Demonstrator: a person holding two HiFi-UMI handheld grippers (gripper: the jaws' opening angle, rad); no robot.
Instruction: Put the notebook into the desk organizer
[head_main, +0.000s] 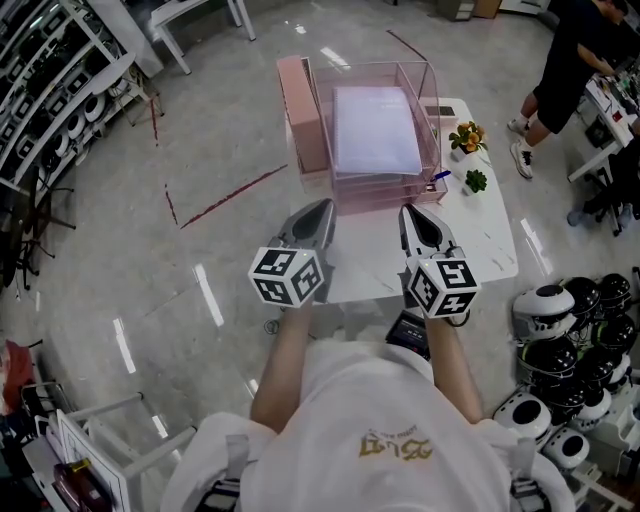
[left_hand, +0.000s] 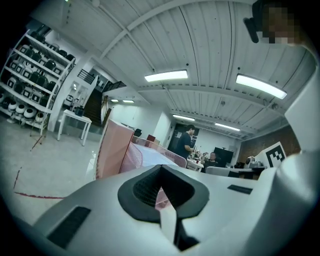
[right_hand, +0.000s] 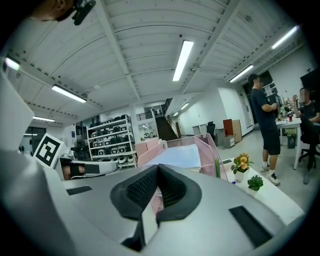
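Pink organizer (head_main: 370, 195) with the notebook (head_main: 376, 130) lying in its top tray, lower trays barely discernible; we see left gripper (head_main: 322, 208) and right gripper (head_main: 412, 212) fully closed, empty, just before it.

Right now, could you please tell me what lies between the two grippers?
Only bare white table lies between the left gripper and the right gripper, both shut and empty, as the head view shows.

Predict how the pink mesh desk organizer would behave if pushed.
The desk organizer looks like open mesh, so it is probably light and stiff. On the glossy white table, it would likely slide rather than tip, given its wide, low base.
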